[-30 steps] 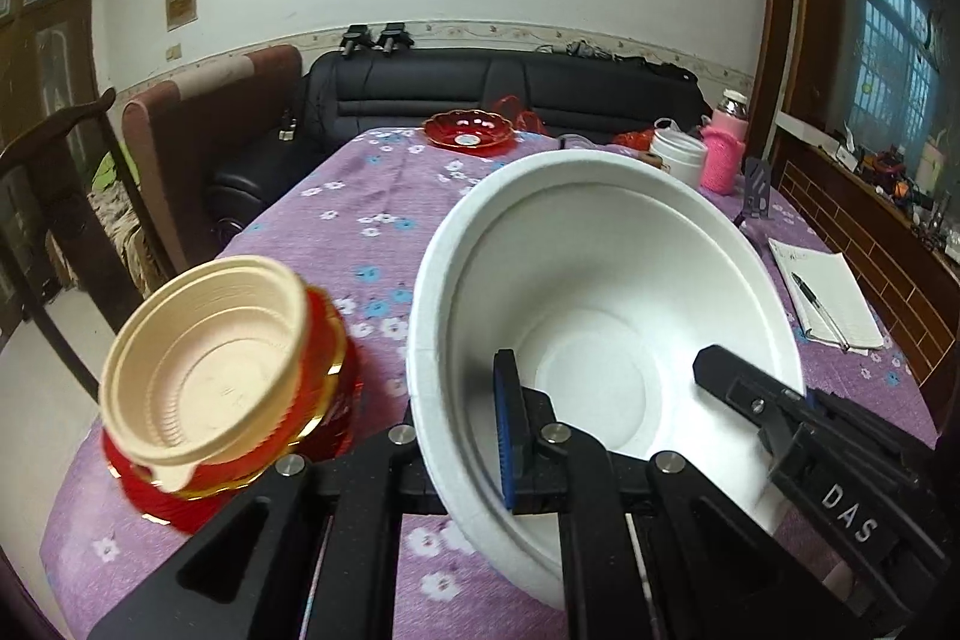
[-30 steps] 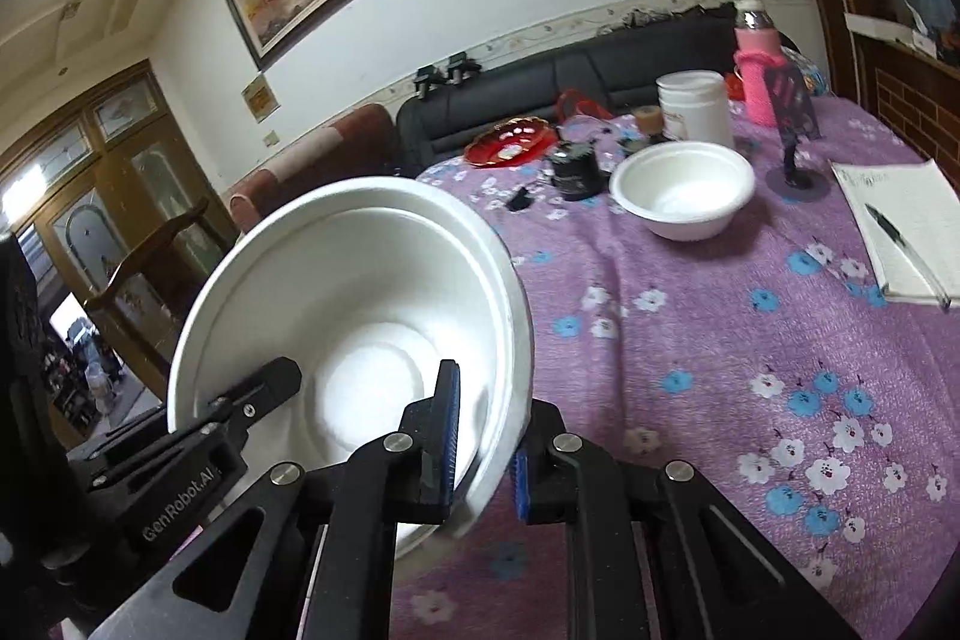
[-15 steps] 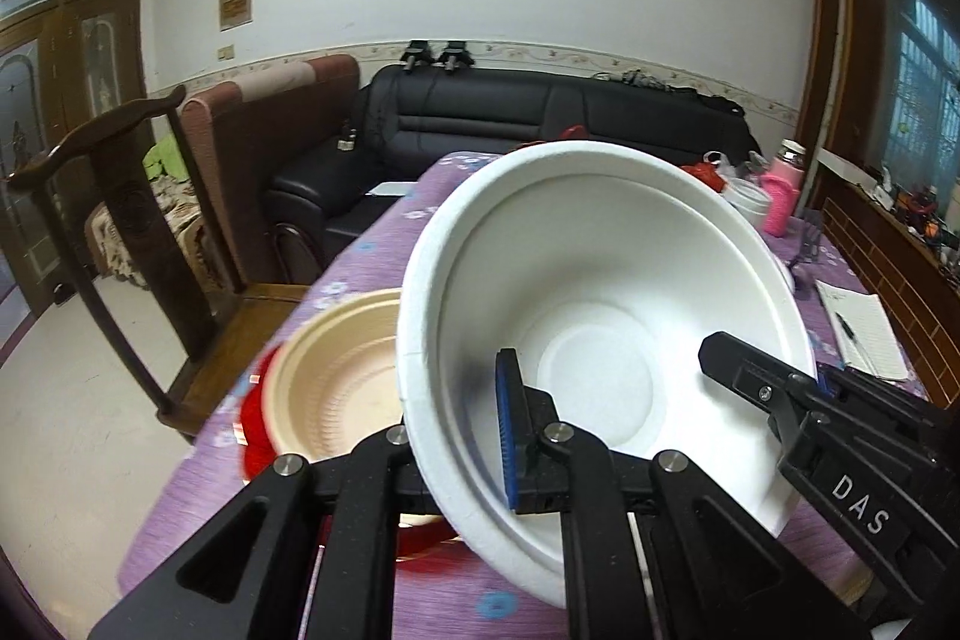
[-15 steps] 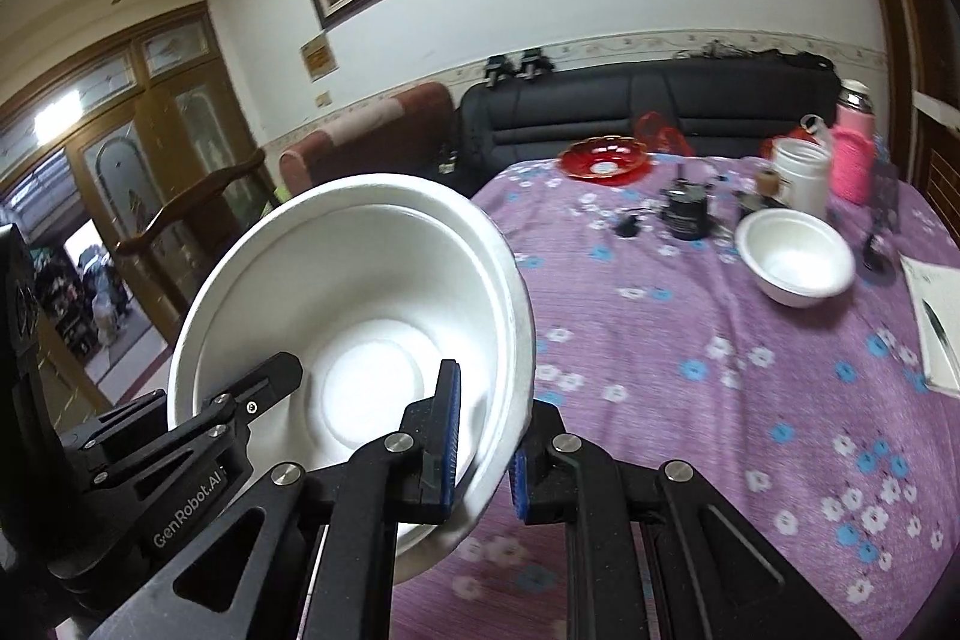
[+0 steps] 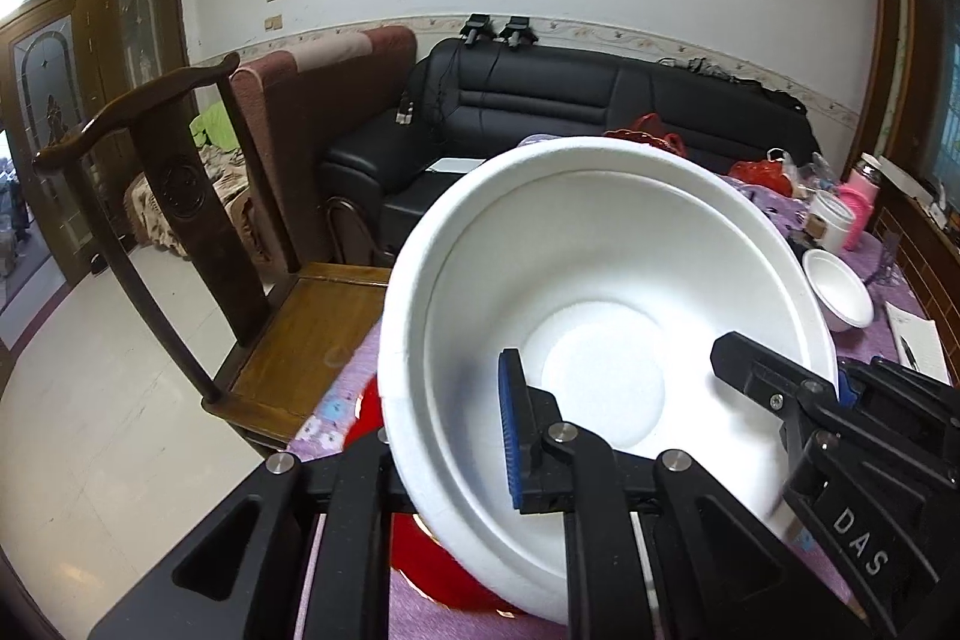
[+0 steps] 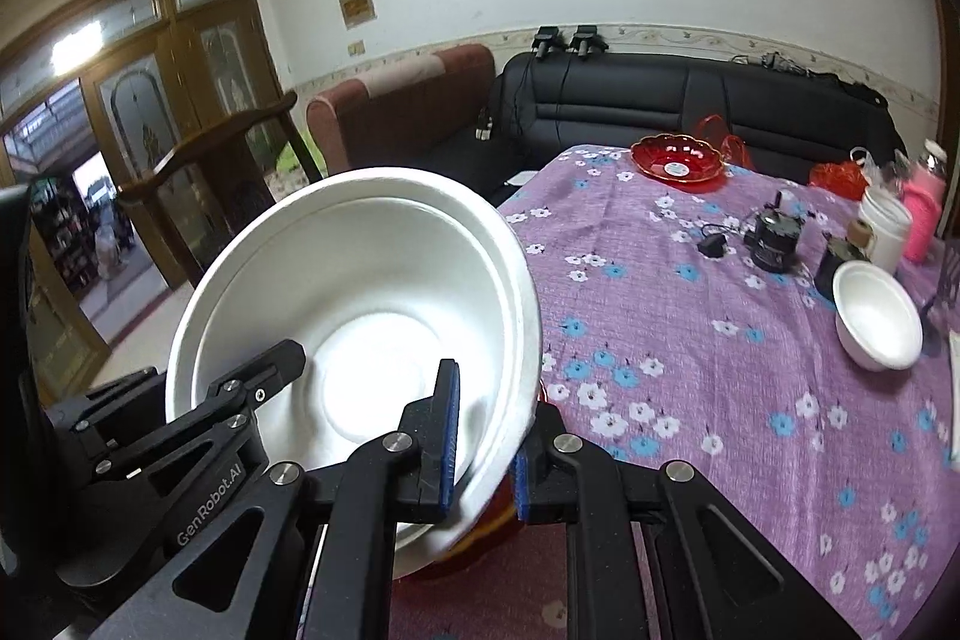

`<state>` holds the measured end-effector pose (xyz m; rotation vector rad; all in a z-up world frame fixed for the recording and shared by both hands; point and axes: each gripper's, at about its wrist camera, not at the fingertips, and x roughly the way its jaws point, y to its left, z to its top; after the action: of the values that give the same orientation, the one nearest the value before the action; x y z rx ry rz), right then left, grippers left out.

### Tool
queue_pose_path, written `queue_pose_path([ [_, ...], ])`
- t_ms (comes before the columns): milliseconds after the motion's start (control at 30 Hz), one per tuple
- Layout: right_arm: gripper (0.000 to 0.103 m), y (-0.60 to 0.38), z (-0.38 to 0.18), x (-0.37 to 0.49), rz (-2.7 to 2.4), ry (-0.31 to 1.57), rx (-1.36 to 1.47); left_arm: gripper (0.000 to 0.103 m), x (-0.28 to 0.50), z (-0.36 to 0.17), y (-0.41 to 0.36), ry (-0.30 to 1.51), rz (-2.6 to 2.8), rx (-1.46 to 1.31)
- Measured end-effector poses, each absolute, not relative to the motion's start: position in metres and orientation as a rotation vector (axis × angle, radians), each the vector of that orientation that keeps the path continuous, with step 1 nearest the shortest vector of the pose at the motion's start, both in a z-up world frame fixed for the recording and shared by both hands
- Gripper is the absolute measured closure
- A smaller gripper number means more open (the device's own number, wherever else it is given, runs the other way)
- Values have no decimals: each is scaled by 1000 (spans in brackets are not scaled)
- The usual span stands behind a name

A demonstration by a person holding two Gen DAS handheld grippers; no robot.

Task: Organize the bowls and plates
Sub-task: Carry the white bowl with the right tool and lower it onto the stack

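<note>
Letters "DAS" stand in white on the right gripper (image 6: 483,451) where it shows at the right of the left wrist view, and "GenRobot.AI" on the left gripper (image 5: 450,448) at the left of the right wrist view. Both grippers are closed on the rim of one large white bowl (image 6: 366,304), one on each side, holding it tilted above the near left corner of the purple flowered table (image 6: 720,370). Something red (image 5: 432,568) lies under it. A smaller white bowl (image 6: 879,319) sits far right.
</note>
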<state>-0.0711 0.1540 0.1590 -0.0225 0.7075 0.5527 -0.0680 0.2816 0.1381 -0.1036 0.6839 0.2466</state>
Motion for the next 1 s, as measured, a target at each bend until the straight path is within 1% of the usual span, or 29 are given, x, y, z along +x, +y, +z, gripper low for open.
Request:
queue_pose_path([
  [200, 86, 167, 149, -53, 552, 770, -16, 88, -50, 127, 294, 731, 267, -113],
  [467, 86, 176, 124, -45, 563, 834, -10, 87, -46, 108, 305, 789, 284, -140],
  [567, 85, 180, 120, -45, 567, 842, -19, 81, -48, 106, 309, 801, 275, -166],
  [600, 84, 182, 118, -45, 568, 845, -24, 76, -48, 106, 311, 805, 273, -171],
  [633, 84, 184, 115, -45, 569, 851, -27, 68, -50, 106, 311, 805, 275, -175],
  [667, 84, 185, 114, -45, 570, 852, -27, 64, -50, 107, 312, 803, 277, -177],
  [700, 84, 187, 112, -46, 574, 854, -26, 52, -52, 109, 312, 801, 281, -179],
  [733, 84, 187, 112, -47, 572, 848, -28, 46, -54, 110, 312, 797, 289, -176],
  [833, 83, 188, 113, -51, 566, 832, -31, 43, -56, 113, 316, 789, 309, -171],
  [933, 73, 188, 114, -53, 557, 815, -37, 41, -62, 117, 322, 781, 307, -197],
  [1000, 62, 186, 116, -55, 548, 792, -42, 41, -66, 118, 326, 772, 304, -217],
])
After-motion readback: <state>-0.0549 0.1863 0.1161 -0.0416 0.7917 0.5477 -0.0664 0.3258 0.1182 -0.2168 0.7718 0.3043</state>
